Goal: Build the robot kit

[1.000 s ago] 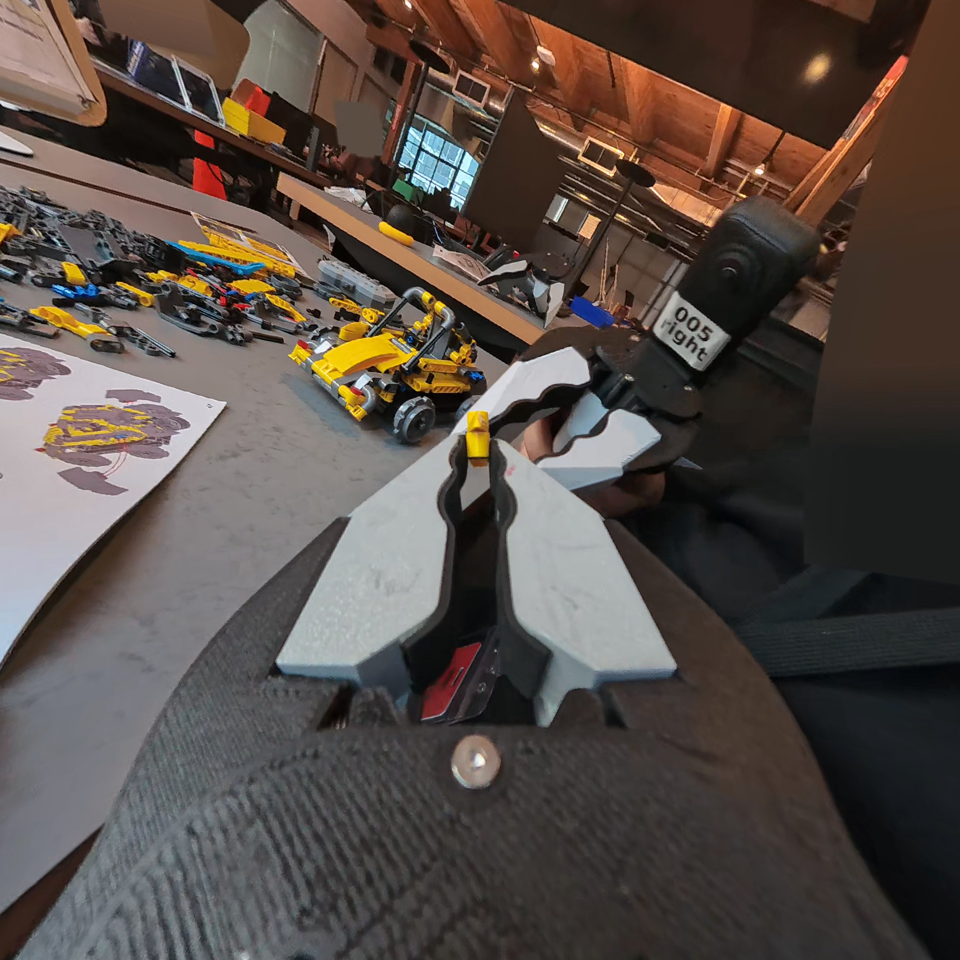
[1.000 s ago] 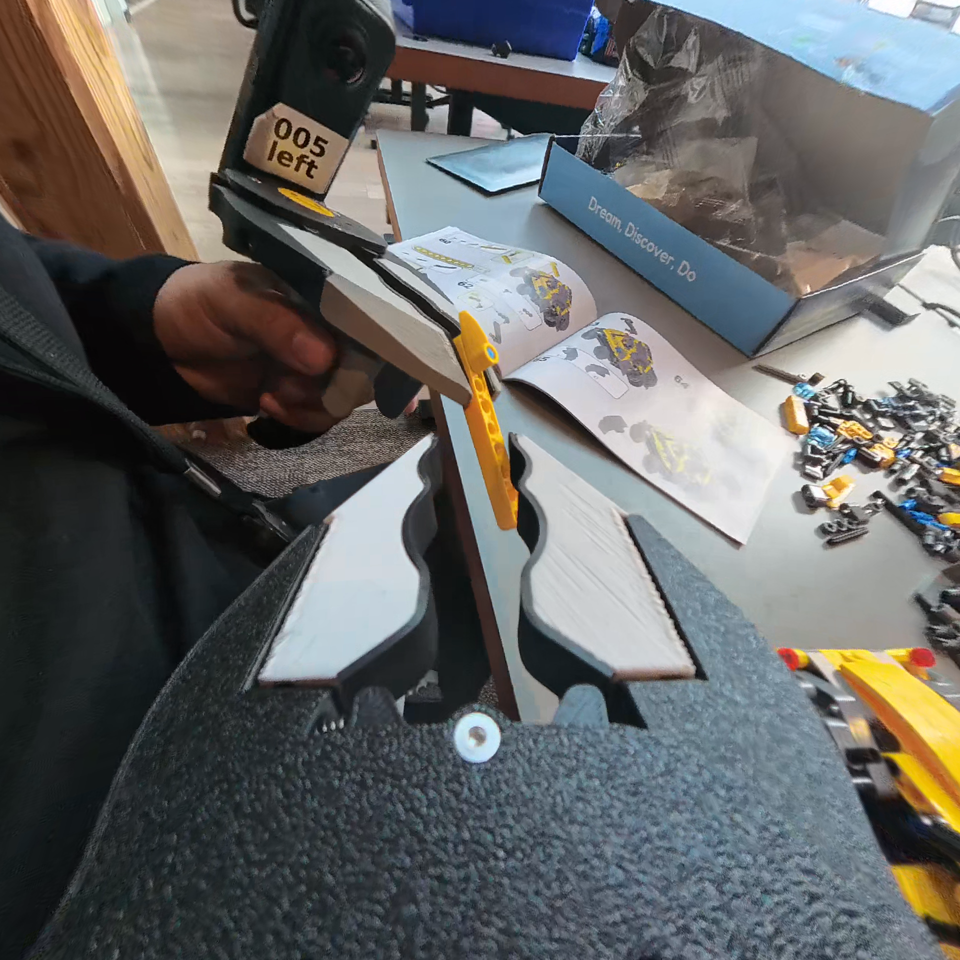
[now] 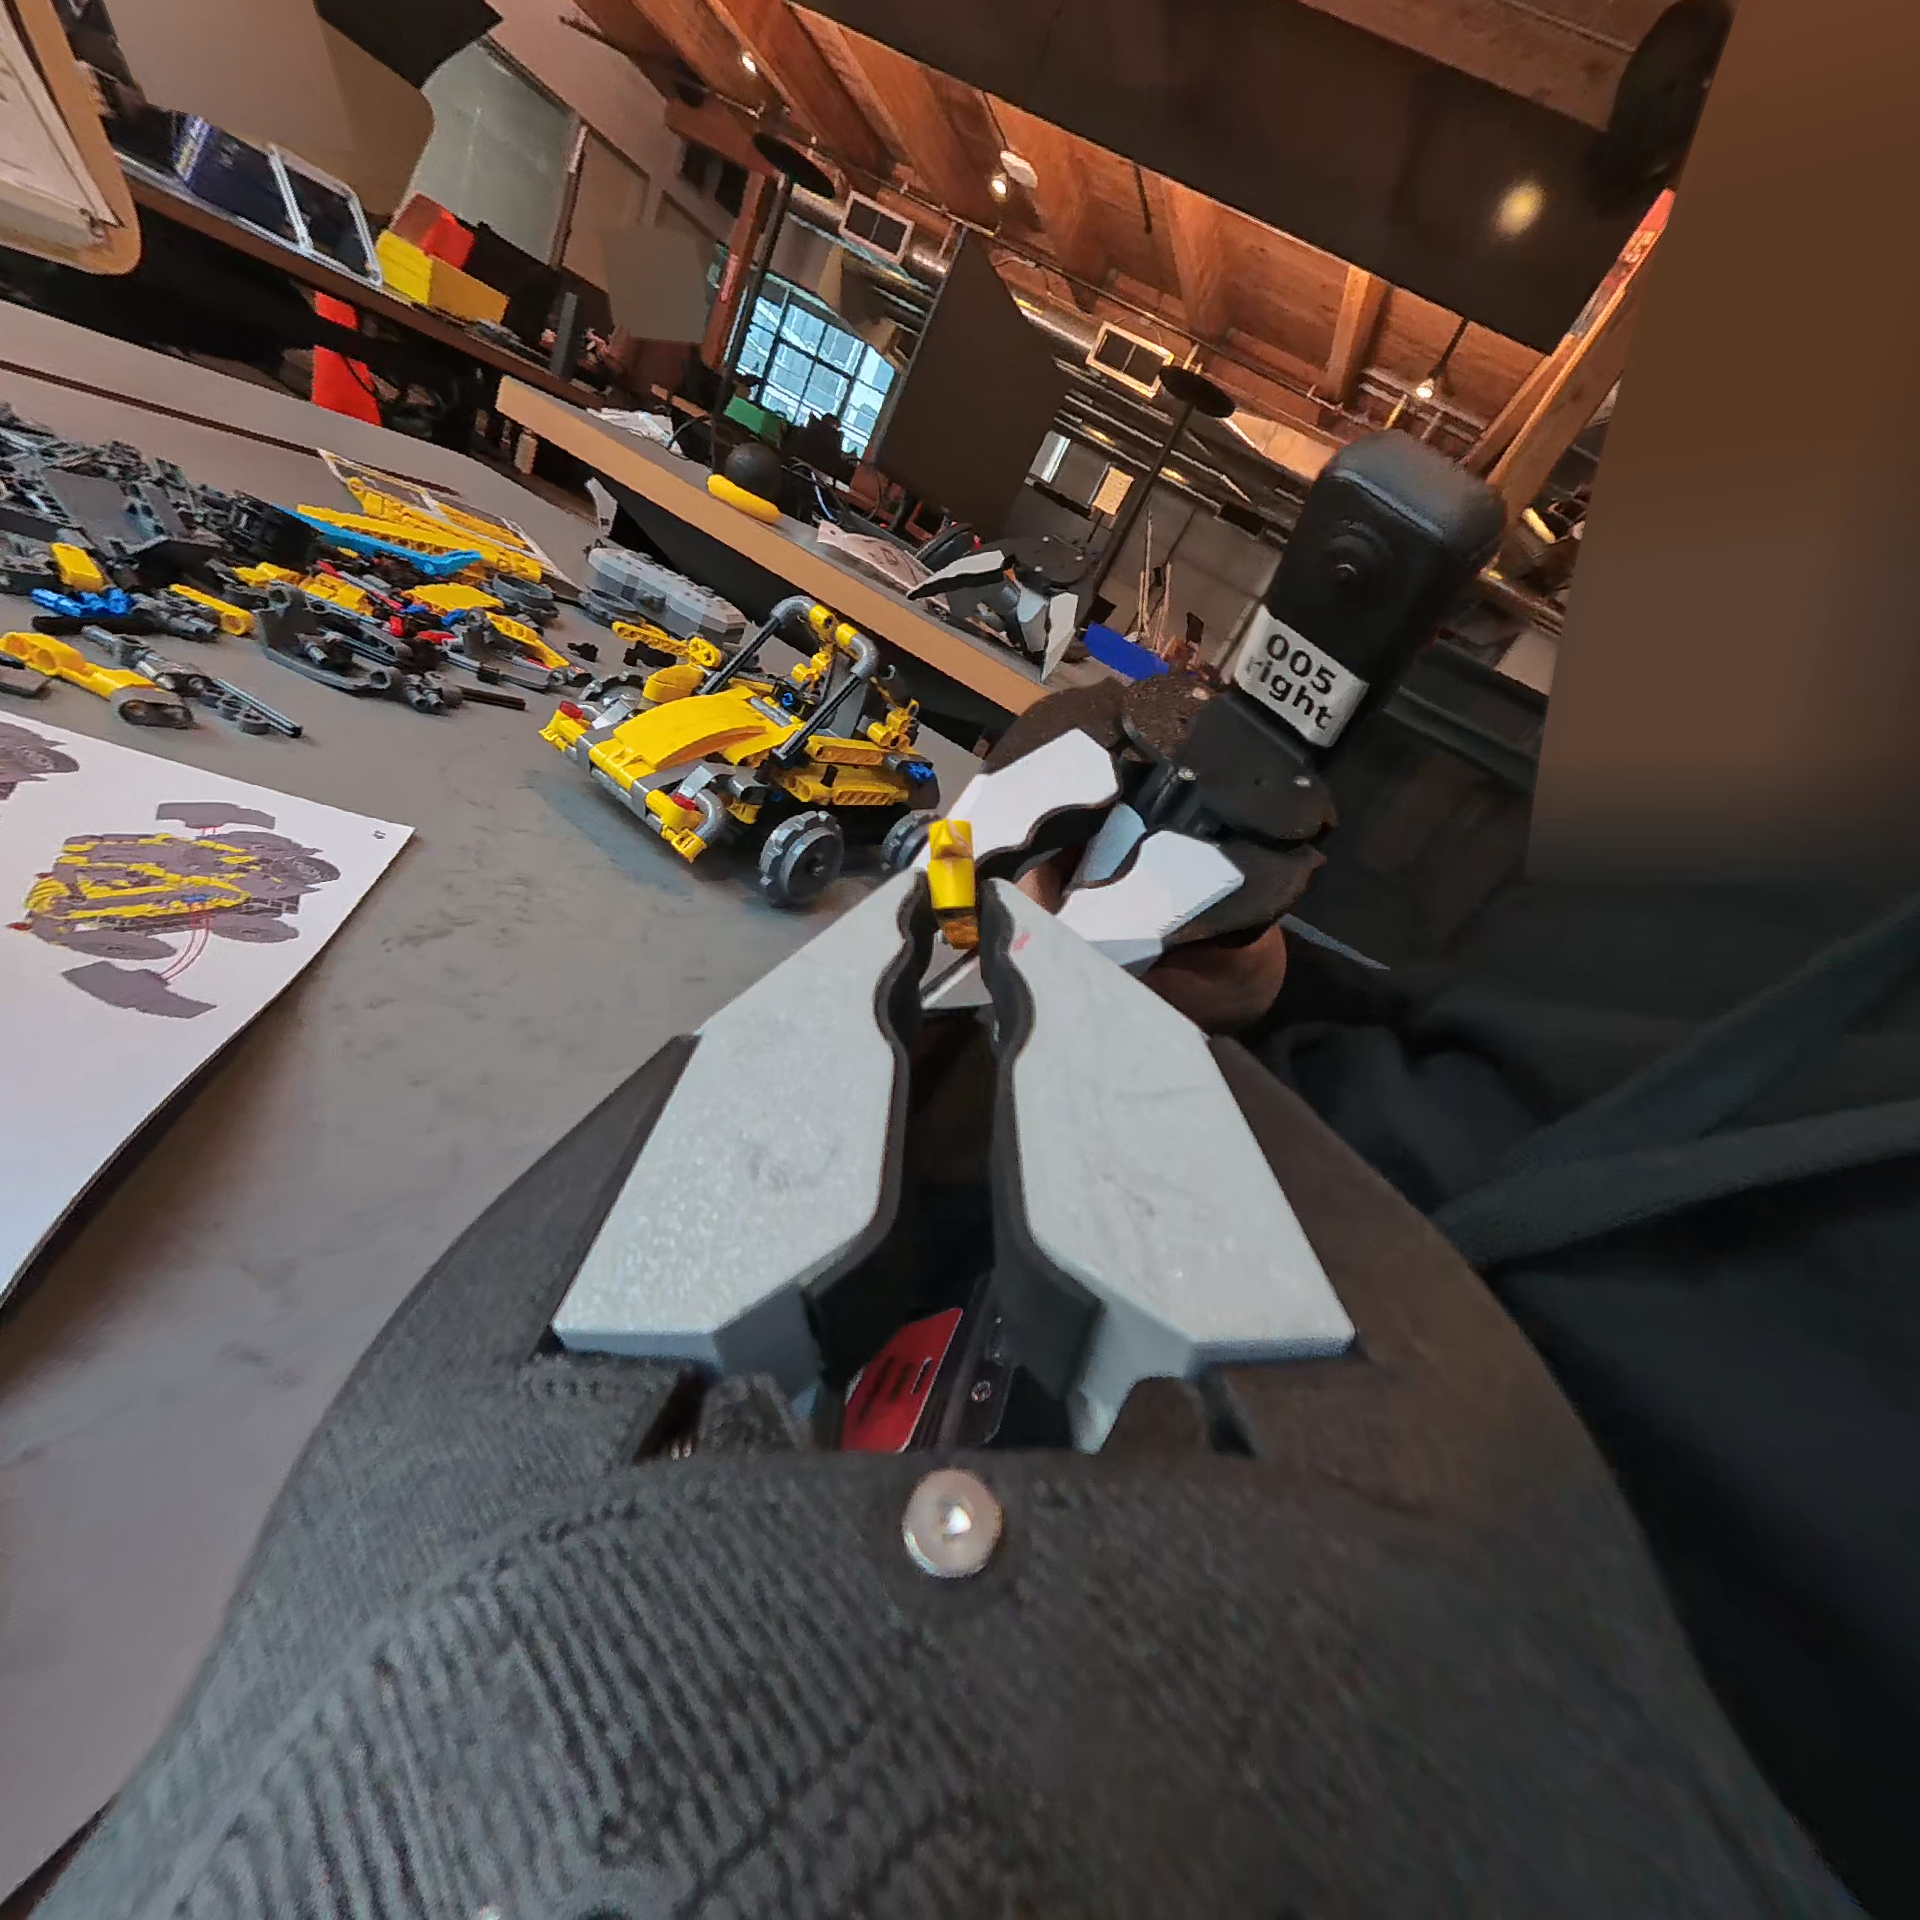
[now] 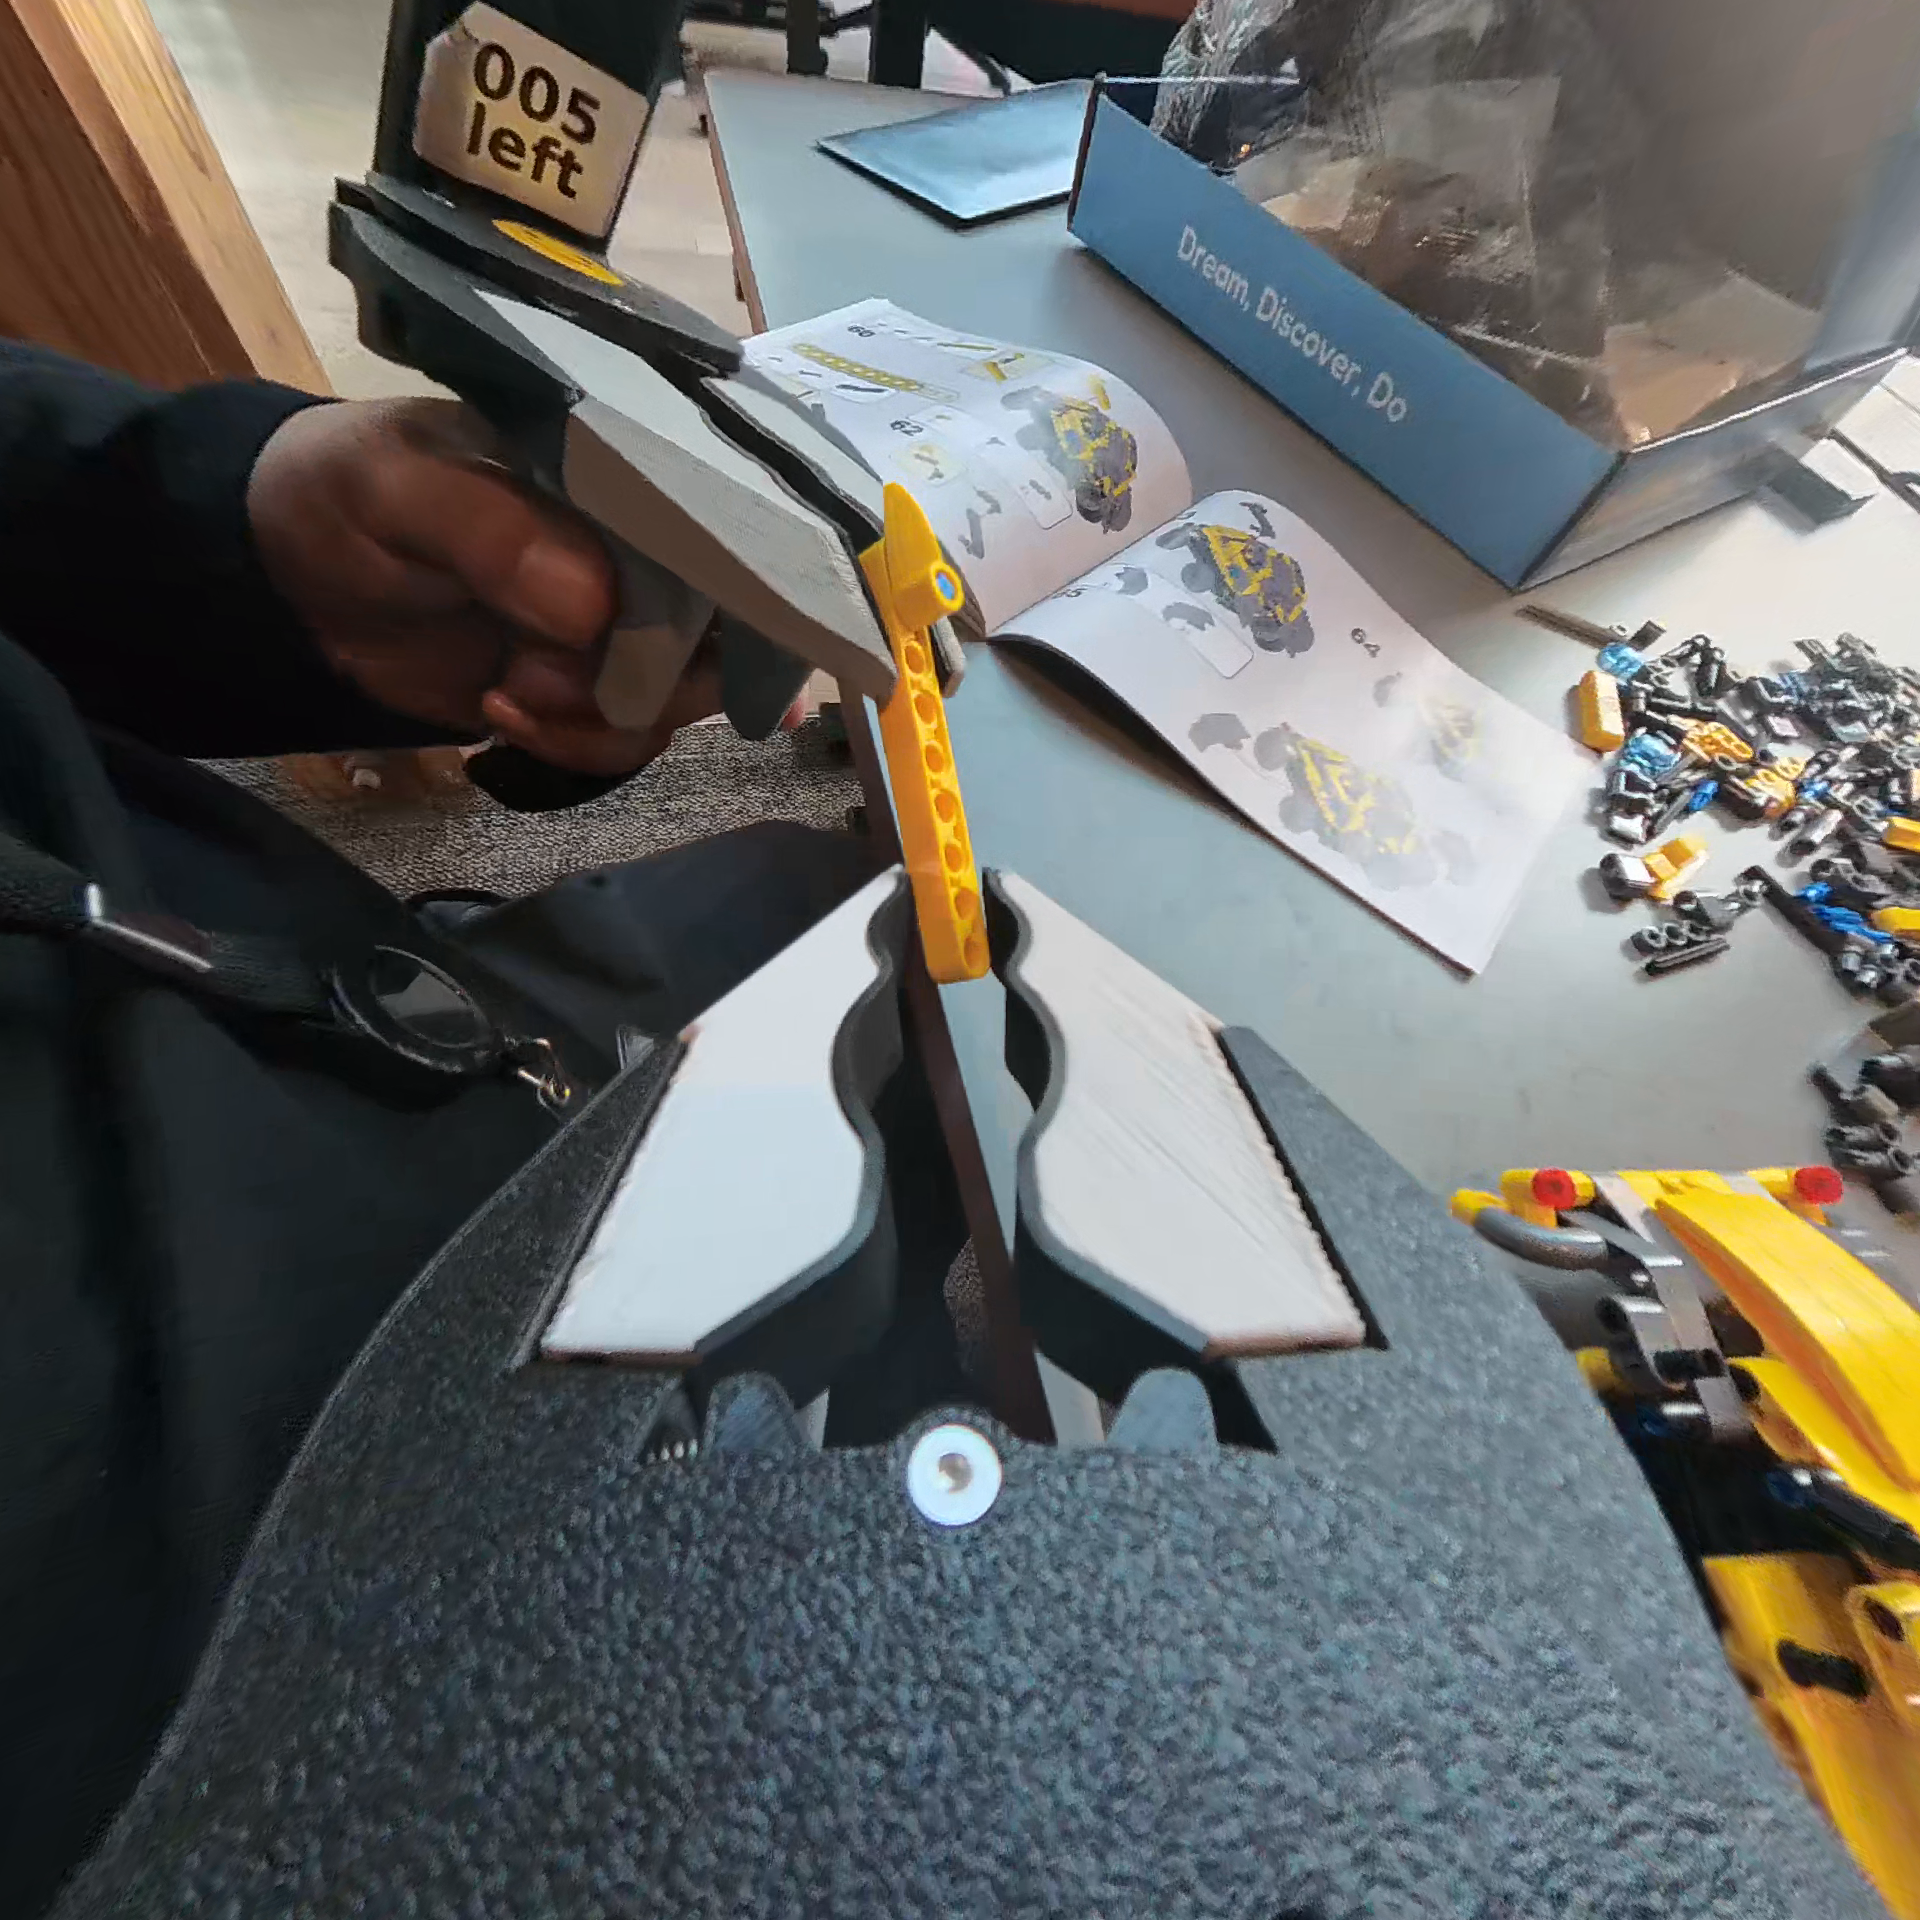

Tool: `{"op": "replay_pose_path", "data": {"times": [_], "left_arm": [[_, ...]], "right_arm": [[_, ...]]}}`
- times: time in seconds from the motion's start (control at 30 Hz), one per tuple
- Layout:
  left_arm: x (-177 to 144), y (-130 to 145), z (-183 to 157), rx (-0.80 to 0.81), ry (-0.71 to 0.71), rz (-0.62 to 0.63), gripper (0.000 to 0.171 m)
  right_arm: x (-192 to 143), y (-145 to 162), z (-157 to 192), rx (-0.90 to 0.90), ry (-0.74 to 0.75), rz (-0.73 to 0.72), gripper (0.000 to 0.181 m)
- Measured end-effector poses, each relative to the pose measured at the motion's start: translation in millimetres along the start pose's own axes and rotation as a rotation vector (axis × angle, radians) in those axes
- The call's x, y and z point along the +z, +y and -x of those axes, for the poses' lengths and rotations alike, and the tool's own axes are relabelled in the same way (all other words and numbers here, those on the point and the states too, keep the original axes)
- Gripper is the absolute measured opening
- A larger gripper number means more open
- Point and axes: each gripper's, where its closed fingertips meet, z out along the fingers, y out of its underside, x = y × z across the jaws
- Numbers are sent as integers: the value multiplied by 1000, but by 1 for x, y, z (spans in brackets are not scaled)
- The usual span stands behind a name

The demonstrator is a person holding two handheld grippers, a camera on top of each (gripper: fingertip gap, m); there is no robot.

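Pinching one slim, holed yellow beam (image 4: 935, 769) — ridged grey left tongs (image 4: 914, 613)

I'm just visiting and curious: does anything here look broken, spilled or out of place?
Nothing looks damaged. The loose building-set pieces lie scattered on the table, beside an open instruction booklet. One oddity: a yellow perforated beam hangs in mid-air, pinched by the left gripper, its lower end between the right gripper fingers.
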Motion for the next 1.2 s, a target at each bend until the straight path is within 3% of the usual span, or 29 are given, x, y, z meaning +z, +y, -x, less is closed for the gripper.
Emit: {"op": "replay_pose_path", "data": {"times": [0.33,0.43,0.57,0.67,0.77,0.87,1.0,1.2], "left_arm": [[13,11,-12,-26,26,33,4],[12,7,-22,-1,76,27,4],[14,12,-27,-9,100,50,4],[20,23,-33,4,112,102,4],[25,34,-39,92,98,171,4],[25,40,-37,109,76,201,4],[29,41,-44,-46,149,179,5],[36,50,-47,-25,94,187,5]], "right_arm": [[-7,13,21,66,-65,13,17],[-25,-4,15,166,-111,-105,30],[-41,-38,23,303,-295,-233,30],[-36,-43,25,356,-357,-217,24],[-30,-35,33,389,-416,-164,4],[-30,-32,32,482,-431,-167,3],[-30,-30,34,661,-480,-234,2],[-40,-34,38,603,-450,-243,3]]}}
